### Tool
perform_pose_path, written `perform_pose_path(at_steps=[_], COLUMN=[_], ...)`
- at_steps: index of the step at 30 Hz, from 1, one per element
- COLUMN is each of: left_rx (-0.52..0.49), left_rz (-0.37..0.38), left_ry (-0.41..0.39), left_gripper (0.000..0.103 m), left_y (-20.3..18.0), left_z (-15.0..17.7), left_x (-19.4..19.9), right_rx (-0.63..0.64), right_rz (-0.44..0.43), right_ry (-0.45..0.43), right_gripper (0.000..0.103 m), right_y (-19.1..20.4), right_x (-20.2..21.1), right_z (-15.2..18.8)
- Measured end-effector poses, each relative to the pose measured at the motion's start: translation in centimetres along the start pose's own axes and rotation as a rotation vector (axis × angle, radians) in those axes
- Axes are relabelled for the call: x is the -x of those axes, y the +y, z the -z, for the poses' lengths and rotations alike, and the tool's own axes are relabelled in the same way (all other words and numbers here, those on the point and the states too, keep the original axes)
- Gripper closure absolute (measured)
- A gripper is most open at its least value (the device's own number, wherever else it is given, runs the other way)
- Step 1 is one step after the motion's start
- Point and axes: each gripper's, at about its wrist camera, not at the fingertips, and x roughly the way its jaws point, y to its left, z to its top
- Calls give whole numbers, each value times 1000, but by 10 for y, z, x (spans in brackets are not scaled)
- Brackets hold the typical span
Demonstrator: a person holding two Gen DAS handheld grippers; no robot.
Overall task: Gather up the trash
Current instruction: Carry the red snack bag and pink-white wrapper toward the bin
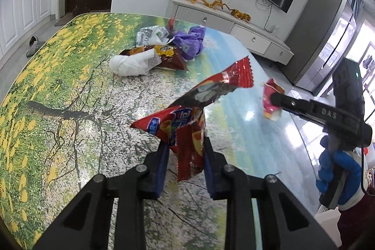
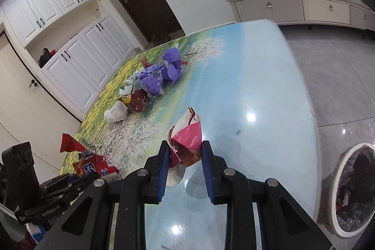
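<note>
My left gripper (image 1: 186, 144) is shut on a long red snack wrapper (image 1: 199, 104) and holds it above the table; the wrapper also shows in the right wrist view (image 2: 91, 161). My right gripper (image 2: 185, 149) is shut on a crumpled pink and white carton (image 2: 187, 135), held above the table; this carton and gripper show at the right of the left wrist view (image 1: 271, 100). A pile of trash lies farther back: a purple wrapper (image 1: 189, 41), a white wrapper (image 1: 150, 33), a dark red chip bag (image 1: 168, 57) and a white tissue wad (image 1: 129, 65).
The table (image 1: 70, 86) has a printed landscape top. A white trash bin (image 2: 351, 189) with a dark liner stands on the floor right of the table. A white TV cabinet (image 1: 229, 25) with yellow dragon figures is behind.
</note>
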Motion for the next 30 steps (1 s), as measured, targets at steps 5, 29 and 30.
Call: perform_pose_path(at_steps=[5, 29, 30], left_rx=[-42, -540, -548], left_rz=[17, 321, 333], left_ry=[-8, 162, 175], left_gripper=[77, 77, 77], left_y=[-17, -309, -322], left_z=[-8, -54, -54], left_x=[7, -123, -132], right_rx=[-50, -521, -536], right_rz=[19, 361, 368], right_ry=[-52, -263, -257], right_gripper=[78, 78, 77], right_y=[-23, -258, -264], right_x=[32, 171, 169], right_z=[8, 93, 95])
